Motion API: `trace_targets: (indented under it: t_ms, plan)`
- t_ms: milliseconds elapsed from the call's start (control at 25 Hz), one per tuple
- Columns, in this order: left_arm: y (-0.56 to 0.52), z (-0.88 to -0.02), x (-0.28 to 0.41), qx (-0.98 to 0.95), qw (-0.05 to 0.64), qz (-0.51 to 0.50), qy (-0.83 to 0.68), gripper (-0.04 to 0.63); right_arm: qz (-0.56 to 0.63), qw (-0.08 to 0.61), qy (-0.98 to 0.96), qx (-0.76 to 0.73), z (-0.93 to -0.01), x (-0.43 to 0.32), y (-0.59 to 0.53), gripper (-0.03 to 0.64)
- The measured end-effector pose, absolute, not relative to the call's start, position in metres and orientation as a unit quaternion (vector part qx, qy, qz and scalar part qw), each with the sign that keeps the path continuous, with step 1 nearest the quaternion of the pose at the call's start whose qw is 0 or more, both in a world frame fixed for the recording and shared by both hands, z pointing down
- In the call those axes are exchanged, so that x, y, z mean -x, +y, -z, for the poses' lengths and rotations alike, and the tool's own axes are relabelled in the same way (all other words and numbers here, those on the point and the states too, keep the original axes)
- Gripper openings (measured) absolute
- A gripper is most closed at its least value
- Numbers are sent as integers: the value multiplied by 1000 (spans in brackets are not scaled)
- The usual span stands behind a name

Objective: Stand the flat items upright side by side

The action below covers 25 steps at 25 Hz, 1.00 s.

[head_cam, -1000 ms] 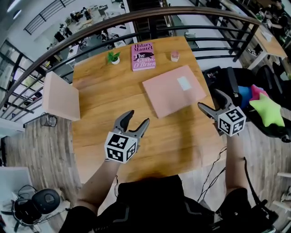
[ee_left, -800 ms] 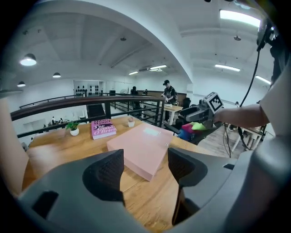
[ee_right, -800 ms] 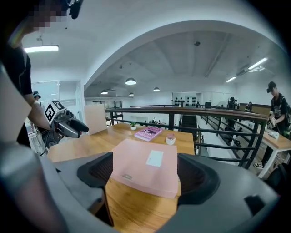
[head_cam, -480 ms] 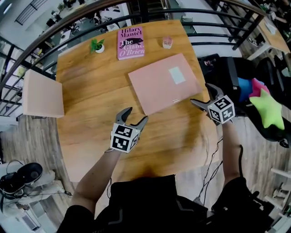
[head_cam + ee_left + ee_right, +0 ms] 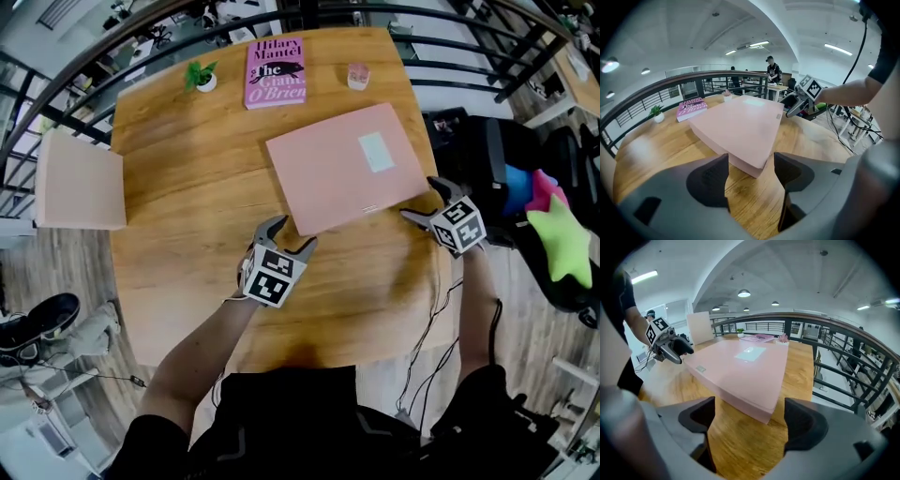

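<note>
A large flat pink box (image 5: 342, 169) lies in the middle of the round wooden table (image 5: 187, 178). A pink book (image 5: 277, 72) lies flat at the far edge. My left gripper (image 5: 289, 234) is open just short of the box's near left corner (image 5: 757, 168), nothing between its jaws (image 5: 750, 168). My right gripper (image 5: 422, 200) is open at the box's near right corner (image 5: 764, 416), the corner just ahead of its jaws (image 5: 750, 416). Both pairs of jaws have just opened a little wider. Each gripper shows in the other's view: right (image 5: 799, 105), left (image 5: 675, 350).
A small potted plant (image 5: 202, 77) and a small pink object (image 5: 357, 76) stand near the book. A beige panel (image 5: 80, 180) stands off the table's left. A dark railing (image 5: 525, 56) curves behind. A black bag with a green star toy (image 5: 562, 239) is at the right.
Both grippers have come down toward the table and forward, each now at a near corner of the pink box. The jaws stand slightly wider.
</note>
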<state>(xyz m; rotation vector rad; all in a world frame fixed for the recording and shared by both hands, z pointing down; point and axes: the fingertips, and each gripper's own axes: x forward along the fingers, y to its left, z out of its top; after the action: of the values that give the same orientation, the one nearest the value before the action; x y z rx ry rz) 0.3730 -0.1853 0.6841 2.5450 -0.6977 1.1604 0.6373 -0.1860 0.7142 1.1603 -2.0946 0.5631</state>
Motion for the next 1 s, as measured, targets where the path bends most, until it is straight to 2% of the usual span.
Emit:
trace_targets:
  t_ms: [160,600,1000]
  plan:
    - [-191,-688,-382,-875,119,-404,-240,313,-207,339,-807,-438,-719,-636,-196,434]
    - [-192,-691,-379,-866,115,-427,-234,305,-199,344,-807,-438,-710,-631,-197,422]
    - [-171,-697,-355,-844,173,-458,-220,304,-99,371,-810,-444,-621,-598,-179,386]
